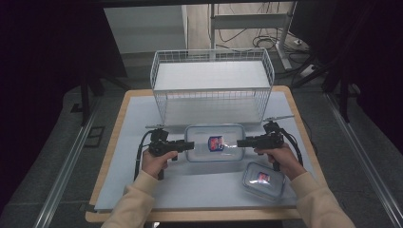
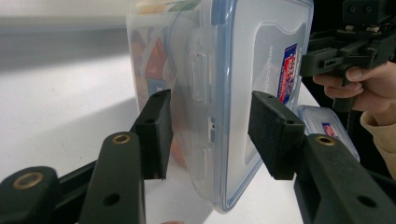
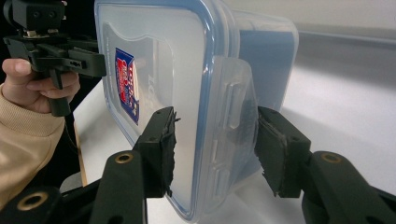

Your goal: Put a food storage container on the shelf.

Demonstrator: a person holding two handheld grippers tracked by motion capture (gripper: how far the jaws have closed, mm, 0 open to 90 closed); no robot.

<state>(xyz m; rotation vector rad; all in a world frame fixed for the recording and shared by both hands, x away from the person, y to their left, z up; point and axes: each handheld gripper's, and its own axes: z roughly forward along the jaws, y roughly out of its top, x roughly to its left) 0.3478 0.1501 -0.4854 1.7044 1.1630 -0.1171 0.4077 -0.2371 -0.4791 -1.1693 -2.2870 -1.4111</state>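
Large lidded container [image 1: 215,142] sits on the table [image 1: 142,190], just in front of the wire basket [image 1: 212,85]. It is clamped at both short ends, over the lid latches, by left gripper [image 1: 189,146] and right gripper [image 1: 241,142], presumably for a level two-handed lift. Small container [image 1: 263,179] lies apart.

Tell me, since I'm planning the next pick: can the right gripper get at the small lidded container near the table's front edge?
Probably yes: the small lidded container lies uncovered beside the right gripper, but its jaws first must leave the large container.
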